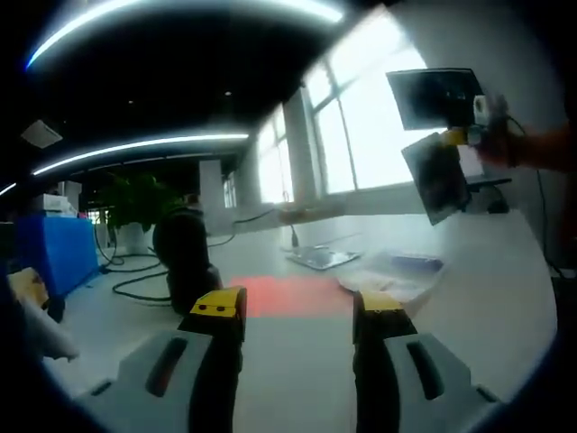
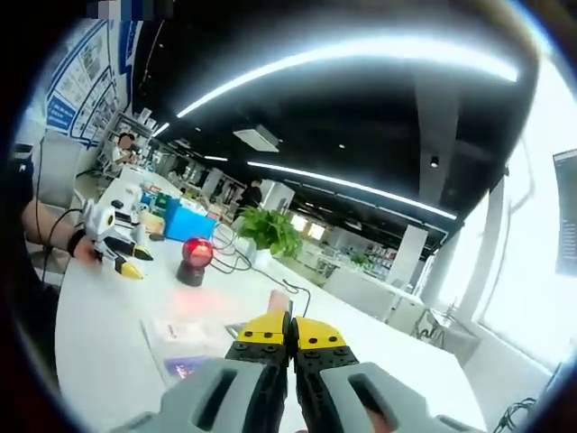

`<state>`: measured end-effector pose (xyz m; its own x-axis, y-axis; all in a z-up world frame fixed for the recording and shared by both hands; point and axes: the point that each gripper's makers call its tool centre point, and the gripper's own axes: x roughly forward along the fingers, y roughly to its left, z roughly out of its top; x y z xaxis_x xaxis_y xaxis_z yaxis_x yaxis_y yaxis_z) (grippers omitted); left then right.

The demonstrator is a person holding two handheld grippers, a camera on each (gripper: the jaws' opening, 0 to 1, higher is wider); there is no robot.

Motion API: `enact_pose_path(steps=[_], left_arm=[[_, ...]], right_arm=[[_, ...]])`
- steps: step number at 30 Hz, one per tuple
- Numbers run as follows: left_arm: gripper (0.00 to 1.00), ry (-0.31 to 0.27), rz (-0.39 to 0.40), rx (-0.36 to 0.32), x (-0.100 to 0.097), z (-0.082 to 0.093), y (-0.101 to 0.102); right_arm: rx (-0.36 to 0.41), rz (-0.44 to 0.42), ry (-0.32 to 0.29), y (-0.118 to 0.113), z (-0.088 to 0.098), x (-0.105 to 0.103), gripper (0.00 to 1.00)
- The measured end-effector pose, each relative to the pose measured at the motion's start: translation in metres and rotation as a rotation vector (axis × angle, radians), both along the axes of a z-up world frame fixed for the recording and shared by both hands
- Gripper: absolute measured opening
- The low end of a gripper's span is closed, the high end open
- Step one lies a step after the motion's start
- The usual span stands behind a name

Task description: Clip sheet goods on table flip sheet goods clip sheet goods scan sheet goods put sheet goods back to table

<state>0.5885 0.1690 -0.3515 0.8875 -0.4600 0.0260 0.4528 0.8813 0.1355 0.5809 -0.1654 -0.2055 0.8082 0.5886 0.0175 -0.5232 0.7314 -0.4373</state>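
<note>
- The left gripper (image 1: 297, 311) is hovering over the white table (image 1: 297, 379) just in front of the black scanner (image 1: 185, 257), its two yellow-tipped jaws standing well apart with nothing between them.
- In the right gripper view, a hand is holding that same gripper (image 2: 132, 260) low over the table (image 2: 99, 343), near the scanner (image 2: 194, 257) and on its side away from the camera's own jaws.
- The scanner is glowing red at its head and throwing a red patch (image 1: 288, 293) on the tabletop beside it.
- The right gripper (image 1: 455, 137) is hanging high in the air, well apart from the scanner and above table level, pinching a dark sheet good (image 1: 437, 176) by its upper edge; the sheet is dangling tilted in front of the bright windows (image 1: 370, 135).
- In its own view, the right gripper (image 2: 290, 332) is showing its jaws pressed together, and the sheet is too thin to make out between them.
- More sheet goods (image 2: 194, 347) are lying flat on the table, near the scanner's red patch.
- A potted plant (image 2: 266, 230) and a blue box (image 2: 185, 221) are sitting behind the scanner.
</note>
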Motion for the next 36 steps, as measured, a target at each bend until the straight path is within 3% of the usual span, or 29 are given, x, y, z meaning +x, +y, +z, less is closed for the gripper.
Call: enact_pose_path(steps=[14,17,22,27,36], left_arm=[[0.4,0.003,0.005,0.005,0.001,-0.001,0.001],[0.4,0.002,0.005,0.008,0.001,-0.001,0.0],[0.4,0.002,0.006,0.006,0.001,-0.001,0.001],[0.4,0.002,0.002,0.007,0.001,-0.001,0.0],[0.4,0.001,0.002,0.008,0.001,-0.001,0.0]], right_arm=[[-0.014,0.052,0.055,0.001,-0.019,-0.019,0.0],[0.033,0.074,0.132,0.002,-0.028,-0.022,0.0],[0.016,0.095,0.187,0.002,-0.043,-0.023,0.0],[0.033,0.076,0.198,-0.005,-0.047,-0.013,0.0],[-0.055,-0.003,0.22,-0.032,-0.062,0.023,0.0]])
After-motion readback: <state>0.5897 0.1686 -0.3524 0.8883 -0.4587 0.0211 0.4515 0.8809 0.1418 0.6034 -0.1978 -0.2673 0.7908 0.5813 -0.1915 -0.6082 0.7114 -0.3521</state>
